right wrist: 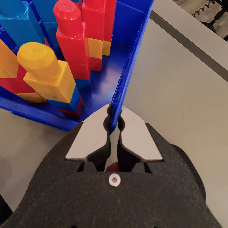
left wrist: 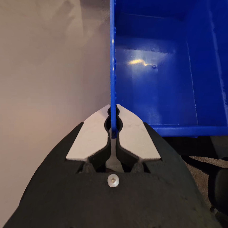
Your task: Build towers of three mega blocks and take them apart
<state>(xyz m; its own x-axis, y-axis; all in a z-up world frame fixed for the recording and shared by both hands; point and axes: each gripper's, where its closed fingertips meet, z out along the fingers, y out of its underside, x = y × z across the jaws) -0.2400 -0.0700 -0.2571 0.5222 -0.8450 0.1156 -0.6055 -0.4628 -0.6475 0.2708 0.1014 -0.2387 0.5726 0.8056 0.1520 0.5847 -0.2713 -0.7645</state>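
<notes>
Pale tabletop. Two blue bins: the one in the left view is empty, the other holds assembled block towers. Left gripper and right gripper each clamp a bin wall. Building looks done; dismantling remains.

We see a bin of glossy blue plastic, its floor throwing back glare and its rim ribbed. The blocks are smooth, shiny plastic in red, yellow and blue. The table looks matt and smooth. On each gripper we note a grainy black body, matt pale fingers and a bright metal screw.
</notes>
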